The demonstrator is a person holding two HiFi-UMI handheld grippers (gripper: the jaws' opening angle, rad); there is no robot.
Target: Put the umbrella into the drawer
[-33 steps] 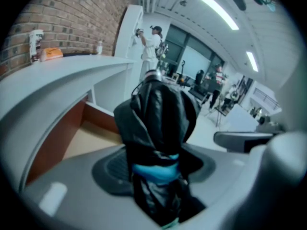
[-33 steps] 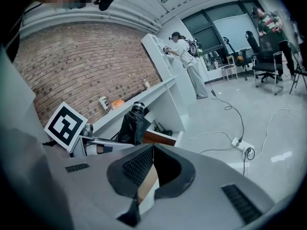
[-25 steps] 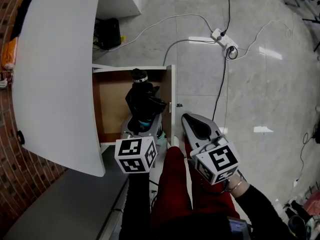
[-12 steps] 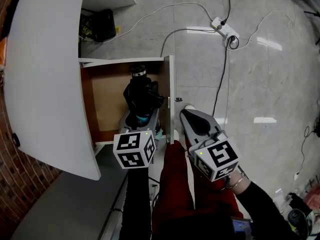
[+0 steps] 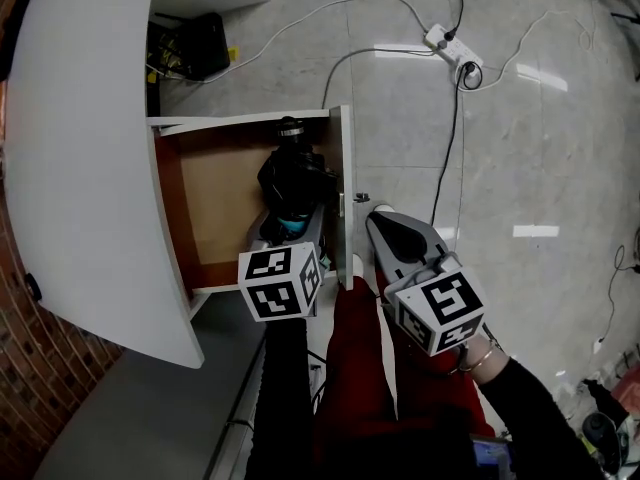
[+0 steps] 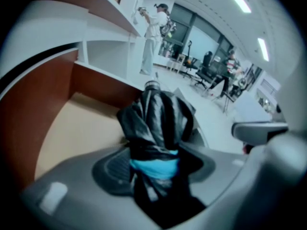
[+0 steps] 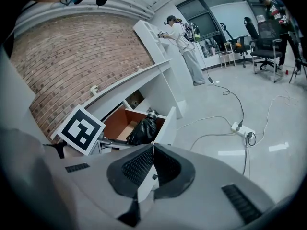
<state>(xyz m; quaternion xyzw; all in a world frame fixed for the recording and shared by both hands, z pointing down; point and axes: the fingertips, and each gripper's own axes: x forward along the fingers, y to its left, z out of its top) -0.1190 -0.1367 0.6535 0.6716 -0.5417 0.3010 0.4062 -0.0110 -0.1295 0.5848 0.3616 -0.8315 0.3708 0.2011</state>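
While the left claw (image 5: 290,233) clamps the umbrella (image 5: 291,178) over the drawer (image 5: 215,203) — right claw (image 5: 380,224) shut, alongside.

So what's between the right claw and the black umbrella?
The open wooden drawer's white front panel stands between the right claw and the black folded umbrella. The head view shows it best.

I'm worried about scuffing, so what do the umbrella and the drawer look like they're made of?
Umbrella: black, slightly glossy, crumpled into soft folds, so likely thin synthetic fabric. Drawer: matte tan bottom, reddish-brown inner walls and a smooth white front panel, which suggests laminated board, though the core can't be seen.
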